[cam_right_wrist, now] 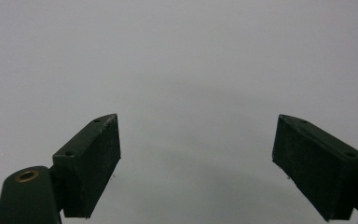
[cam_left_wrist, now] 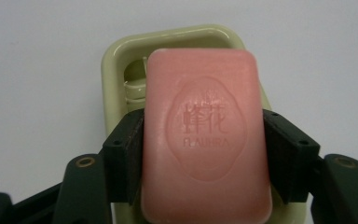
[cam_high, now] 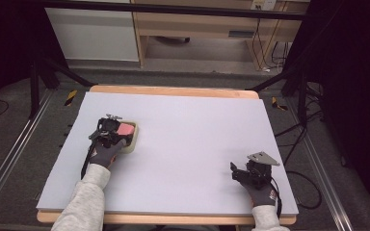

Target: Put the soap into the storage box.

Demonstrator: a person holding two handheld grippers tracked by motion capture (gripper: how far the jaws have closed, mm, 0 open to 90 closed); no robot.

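A pink bar of soap (cam_left_wrist: 205,135) with an embossed stamp sits between the black jaws of my left gripper (cam_left_wrist: 204,140), which is shut on its two long sides. Under it lies a pale green soap dish (cam_left_wrist: 121,60), and the soap hangs just over the dish's hollow. In the high view the left gripper (cam_high: 118,132) holds the soap (cam_high: 126,129) over the dish (cam_high: 134,140) at the table's left. My right gripper (cam_high: 236,171) rests near the front right of the table, and its jaws (cam_right_wrist: 196,163) stand wide open over the bare white surface.
A white board covers the wooden table (cam_high: 197,130). Beyond its far edge are a wooden shelf unit (cam_high: 197,29) and a black frame with cables on the floor. A cable trails from each gripper toward the table's front edge.
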